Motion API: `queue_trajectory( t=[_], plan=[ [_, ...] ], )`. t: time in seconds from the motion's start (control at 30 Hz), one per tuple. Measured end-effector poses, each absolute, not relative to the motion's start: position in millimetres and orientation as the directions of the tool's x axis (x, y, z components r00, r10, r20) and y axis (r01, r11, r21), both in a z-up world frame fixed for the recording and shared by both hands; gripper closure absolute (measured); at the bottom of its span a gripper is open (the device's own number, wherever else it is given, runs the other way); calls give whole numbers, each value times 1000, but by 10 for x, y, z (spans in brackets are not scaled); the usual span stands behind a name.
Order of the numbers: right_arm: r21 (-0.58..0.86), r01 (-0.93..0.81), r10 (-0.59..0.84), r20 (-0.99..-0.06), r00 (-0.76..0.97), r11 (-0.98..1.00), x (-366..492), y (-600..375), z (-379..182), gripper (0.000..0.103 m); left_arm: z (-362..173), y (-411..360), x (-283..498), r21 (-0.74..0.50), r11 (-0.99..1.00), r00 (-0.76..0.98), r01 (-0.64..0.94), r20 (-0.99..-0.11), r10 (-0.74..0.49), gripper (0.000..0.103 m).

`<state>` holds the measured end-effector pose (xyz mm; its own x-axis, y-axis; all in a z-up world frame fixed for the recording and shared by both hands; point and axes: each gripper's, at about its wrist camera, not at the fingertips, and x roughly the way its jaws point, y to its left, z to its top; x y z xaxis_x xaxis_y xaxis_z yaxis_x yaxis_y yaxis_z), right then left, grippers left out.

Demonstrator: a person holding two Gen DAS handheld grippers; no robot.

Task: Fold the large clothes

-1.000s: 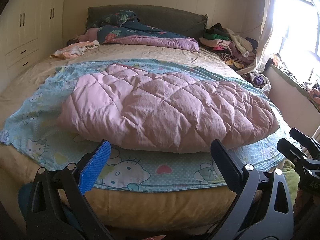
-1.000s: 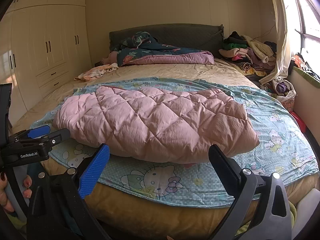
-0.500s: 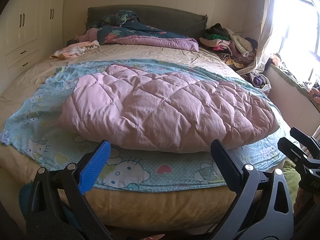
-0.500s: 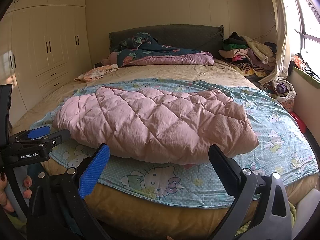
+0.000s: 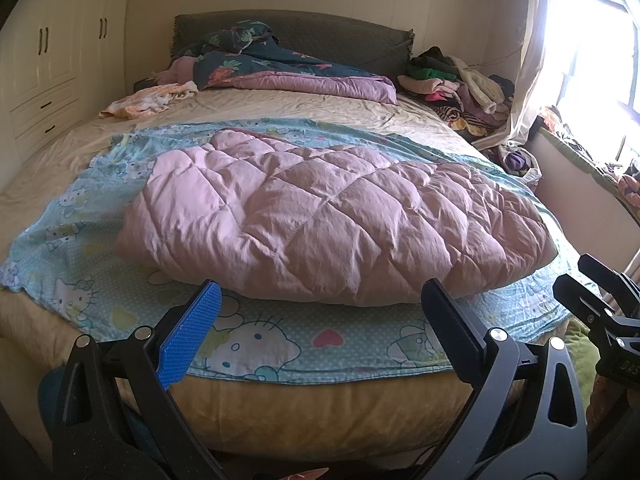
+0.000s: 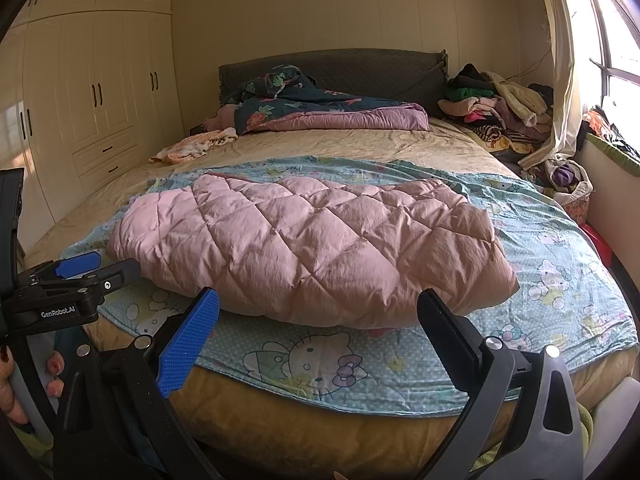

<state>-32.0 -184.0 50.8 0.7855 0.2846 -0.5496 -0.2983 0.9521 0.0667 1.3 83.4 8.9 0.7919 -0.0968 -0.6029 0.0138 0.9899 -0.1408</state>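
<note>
Both the left gripper point(image 5: 320, 312) and right gripper point(image 6: 318, 320) hover spread and empty off the foot of the bed point(image 6: 320, 424). Just beyond them the folded pink quilted coat point(image 6: 304, 248) lies across a cartoon sheet point(image 6: 560, 280). Wardrobes point(image 6: 92, 100) line the left wall; a clothes pile point(image 6: 496, 112) crowds the window side.

Pink diamond-quilted jacket point(image 5: 332, 216); light-blue cartoon-cat sheet point(image 5: 80, 248); yellow bed point(image 5: 320, 408).
</note>
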Motion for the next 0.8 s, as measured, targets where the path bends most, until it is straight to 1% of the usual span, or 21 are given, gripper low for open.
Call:
queue_trajectory(
  t=[0.33, 0.5, 0.63, 0.73, 0.8],
  plan=[
    [69, -294, 281, -554, 784, 953, -314, -1843, 531, 4, 78, 858, 12, -140, 990, 786, 21, -610, -103, 9],
    [69, -247, 244, -539, 806, 967, -310, -1972, 600, 4, 68, 896, 29, -158, 987, 786, 14, -608, -108, 9],
    [94, -138, 167, -516, 840, 986, -294, -2356, 655, 4, 30, 1056, 98, -183, 983, 785, -28, -613, -92, 9],
    [105, 31, 25, -495, 868, 994, -299, -2954, 707, 4, 13, 1311, 200, -184, 978, 786, -94, -617, -40, 9],
    [125, 156, -75, -495, 865, 980, -323, -3411, 692, 4, -11, 1647, 338, -190, 966, 770, -178, -638, 16, 9]
  ],
)
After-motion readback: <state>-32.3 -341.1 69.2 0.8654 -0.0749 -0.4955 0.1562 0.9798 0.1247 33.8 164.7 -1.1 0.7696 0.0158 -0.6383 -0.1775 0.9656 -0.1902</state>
